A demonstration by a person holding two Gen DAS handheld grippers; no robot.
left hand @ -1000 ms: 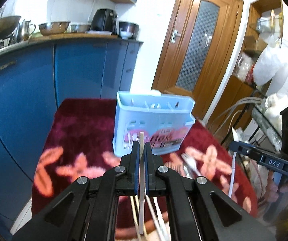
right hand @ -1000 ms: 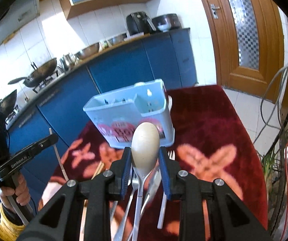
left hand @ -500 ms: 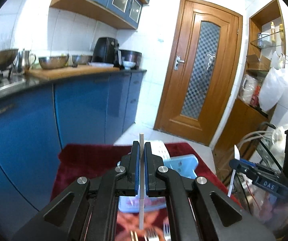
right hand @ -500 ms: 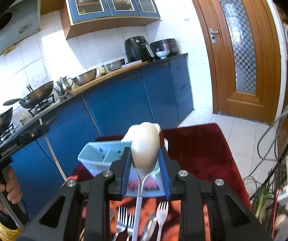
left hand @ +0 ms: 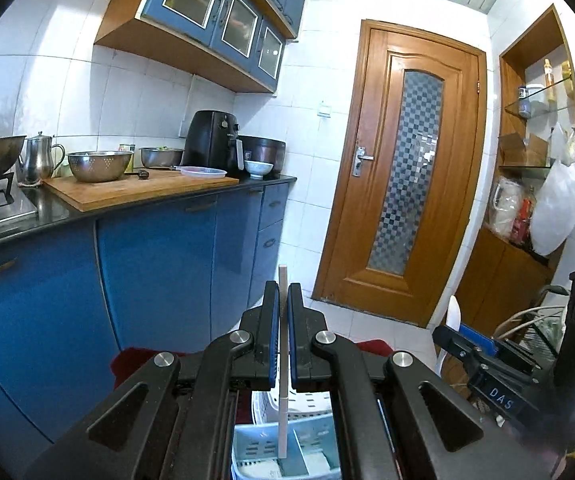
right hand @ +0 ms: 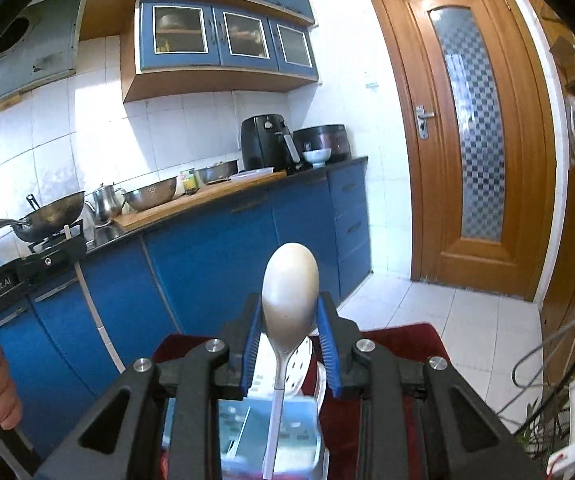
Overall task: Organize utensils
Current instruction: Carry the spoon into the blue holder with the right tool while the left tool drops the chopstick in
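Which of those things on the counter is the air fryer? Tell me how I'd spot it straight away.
Find the blue kitchen cabinets with the dark countertop, then follow the wooden cutting board along it towards the door. Just past the board stands the air fryer: a tall, rounded, matte black body with a handle on its front. The steel bowls to its left are low and shiny.

The letters "DAS" stand in white on the black body of the right gripper [left hand: 463, 346], seen low on the right from the left wrist camera. The words "GenRobot.AI" stand in white on the black body of the left gripper [right hand: 72, 246], seen at the left edge from the right wrist camera.
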